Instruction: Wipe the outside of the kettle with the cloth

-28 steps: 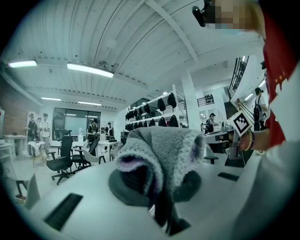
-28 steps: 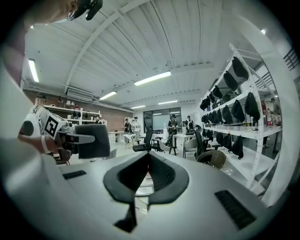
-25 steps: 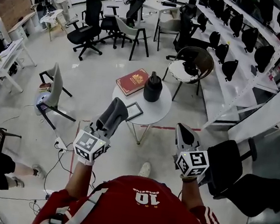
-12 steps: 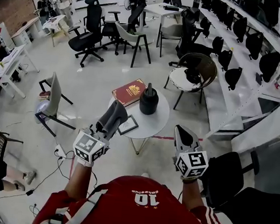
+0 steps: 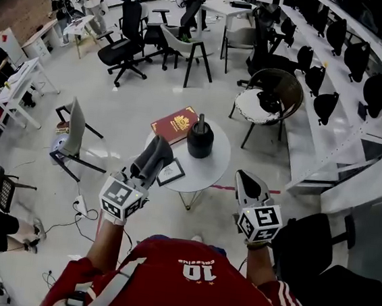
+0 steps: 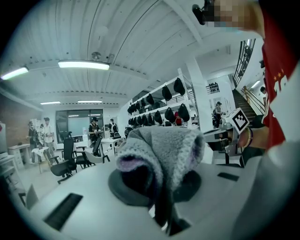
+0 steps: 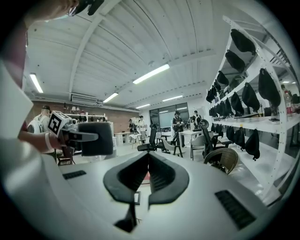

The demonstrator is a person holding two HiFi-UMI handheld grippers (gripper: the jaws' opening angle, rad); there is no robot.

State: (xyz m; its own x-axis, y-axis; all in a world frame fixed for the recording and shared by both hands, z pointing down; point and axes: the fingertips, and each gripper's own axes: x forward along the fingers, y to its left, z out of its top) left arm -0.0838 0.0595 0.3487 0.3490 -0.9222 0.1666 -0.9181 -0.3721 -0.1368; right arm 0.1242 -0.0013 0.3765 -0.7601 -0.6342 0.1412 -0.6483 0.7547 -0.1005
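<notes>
The black kettle [image 5: 200, 139] stands upright on a small round white table [image 5: 211, 165], ahead of both grippers and untouched. My left gripper [image 5: 155, 157] is held up in the air short of the table's near left edge and is shut on a folded grey cloth [image 5: 151, 160]. In the left gripper view the cloth [image 6: 161, 150] bulges out between the jaws and hides their tips. My right gripper [image 5: 249, 183] hovers near the table's right side, shut, with nothing in it; its jaws meet in the right gripper view [image 7: 148, 161]. That view also shows the cloth [image 7: 96, 138] at the left.
A red book [image 5: 174, 123] lies on the table left of the kettle, a small dark-framed flat thing [image 5: 171, 173] near the front edge. A grey chair [image 5: 72, 130] stands left, a wicker chair [image 5: 268, 96] behind right, white shelving [image 5: 345, 111] along the right, cables [image 5: 80, 208] on the floor.
The table and kettle have drawn closer and lower in the head view as the person steps toward them. Both grippers keep their hold and pose.
</notes>
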